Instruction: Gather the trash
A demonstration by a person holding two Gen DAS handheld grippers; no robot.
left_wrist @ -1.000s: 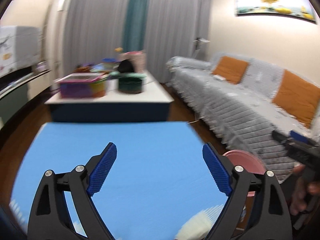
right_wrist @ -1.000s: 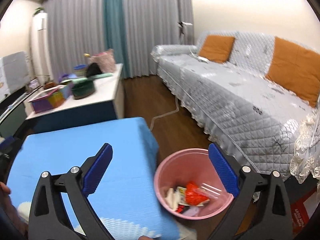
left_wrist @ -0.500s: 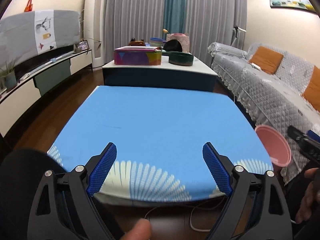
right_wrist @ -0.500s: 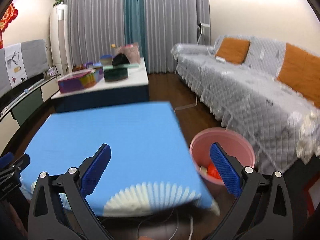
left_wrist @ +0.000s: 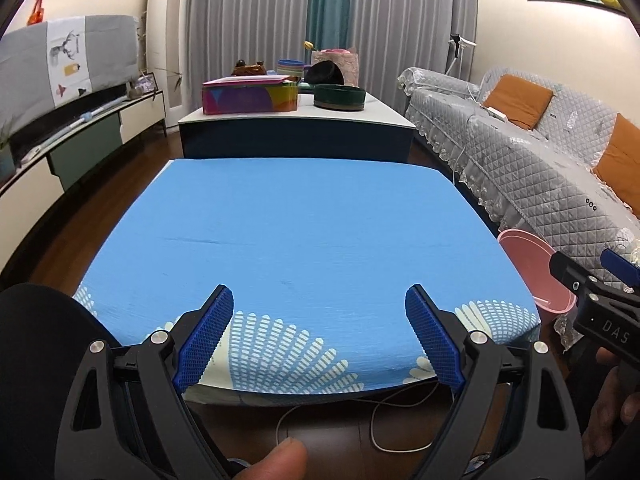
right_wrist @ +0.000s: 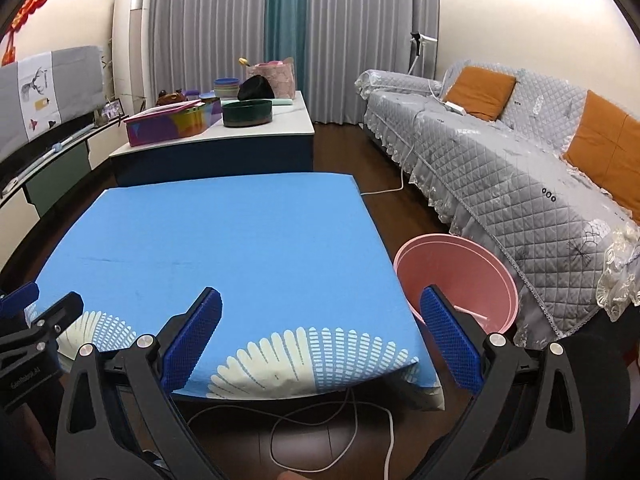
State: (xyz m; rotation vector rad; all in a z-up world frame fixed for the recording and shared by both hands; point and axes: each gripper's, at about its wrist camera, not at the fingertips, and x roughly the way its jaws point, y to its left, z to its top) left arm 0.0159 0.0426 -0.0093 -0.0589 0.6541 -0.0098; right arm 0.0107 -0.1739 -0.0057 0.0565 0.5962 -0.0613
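Grippers (left_wrist: pixel 319 336) (right_wrist: pixel 320 338) agape beside pink bin (right_wrist: pixel 456 280)

I see a bright blue tablecloth (left_wrist: pixel 304 232) with white fan prints along its near edge, a pink bin (right_wrist: pixel 456 276), a grey quilted sofa cover (right_wrist: pixel 500 168) with orange cushions (right_wrist: pixel 480 92), and possibly rainbow-patterned box (left_wrist: pixel 250 98).

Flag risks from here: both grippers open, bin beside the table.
1. Loose white cable on the floor below the table edge: it could trip a foot.
2. The pink bin stands squeezed between table and sofa; a careless right gripper swing might tip it.
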